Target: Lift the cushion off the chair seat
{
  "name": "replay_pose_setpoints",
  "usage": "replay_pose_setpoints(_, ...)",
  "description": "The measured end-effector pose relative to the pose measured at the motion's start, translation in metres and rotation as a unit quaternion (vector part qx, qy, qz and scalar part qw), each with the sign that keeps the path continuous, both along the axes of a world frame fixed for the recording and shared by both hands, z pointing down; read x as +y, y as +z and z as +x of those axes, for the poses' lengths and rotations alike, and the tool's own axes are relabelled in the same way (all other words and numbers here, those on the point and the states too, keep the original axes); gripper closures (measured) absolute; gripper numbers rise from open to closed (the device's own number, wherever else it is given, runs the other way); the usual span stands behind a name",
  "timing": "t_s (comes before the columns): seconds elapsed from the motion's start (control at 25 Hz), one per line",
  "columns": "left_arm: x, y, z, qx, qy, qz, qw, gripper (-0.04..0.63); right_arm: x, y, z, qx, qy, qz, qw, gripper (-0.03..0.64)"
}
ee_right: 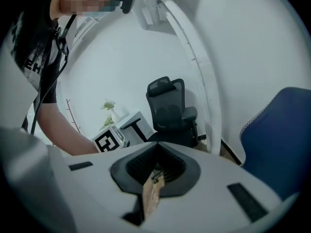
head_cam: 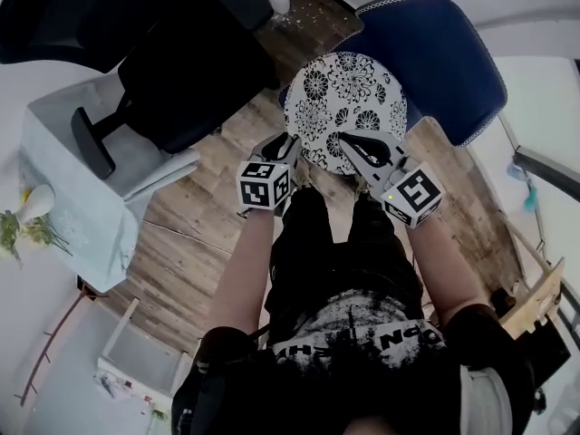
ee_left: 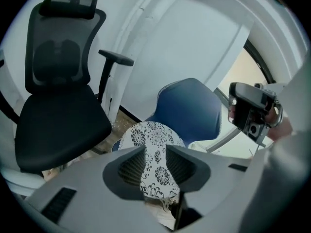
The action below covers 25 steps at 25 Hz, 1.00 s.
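Observation:
A round cushion (head_cam: pixel 349 98) with a black-and-white flower print lies over the seat of a blue chair (head_cam: pixel 444 53). My left gripper (head_cam: pixel 283 145) is at the cushion's near left edge. In the left gripper view its jaws (ee_left: pixel 155 152) stand apart, with the cushion (ee_left: pixel 150 135) showing in the gap and the pads not pressing on it. My right gripper (head_cam: pixel 349 141) is at the near right edge. In the right gripper view (ee_right: pixel 156 152) it is shut on a thin tan strip of the cushion's rim (ee_right: pixel 151 193).
A black office chair (head_cam: pixel 181 71) stands left of the blue chair on the wooden floor (head_cam: pixel 199 207). A white table (head_cam: pixel 63 198) with a small plant (head_cam: pixel 23 216) is further left. A white wall and curved white frame rise behind the chairs.

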<state>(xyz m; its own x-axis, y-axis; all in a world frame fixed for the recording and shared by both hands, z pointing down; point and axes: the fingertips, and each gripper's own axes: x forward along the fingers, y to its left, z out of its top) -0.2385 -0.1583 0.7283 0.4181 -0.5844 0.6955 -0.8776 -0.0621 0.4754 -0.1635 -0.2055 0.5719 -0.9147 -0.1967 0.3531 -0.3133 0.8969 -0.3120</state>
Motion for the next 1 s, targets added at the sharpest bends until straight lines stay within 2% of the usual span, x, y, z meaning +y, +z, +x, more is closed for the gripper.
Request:
replay_pose_setpoints(0.28,0.002,0.092,-0.017,-0.019,-0.032,-0.066,0.9971,0.431,0.0,0.034,-0.029,-0.004,-0.026,-0.005,1.0,0.6)
replay_pose_setpoints(0.44,0.012,0.14,-0.023,0.005,-0.05,-0.102,0.9935,0.417,0.004,0.05,-0.041,-0.005,-0.036,-0.002,0.999,0.6)
replay_pose_setpoints(0.76,0.0,0.199,-0.02,0.044,-0.073,-0.119,0.9892,0.383,0.007,0.101,-0.033,0.019,-0.027,-0.022,0.999,0.6)
replay_pose_setpoints(1.0,-0.012,0.232,-0.013,0.071,-0.067,-0.116,0.9884,0.383,0.009,0.126,-0.025,0.023,-0.022,-0.036,0.999,0.6)
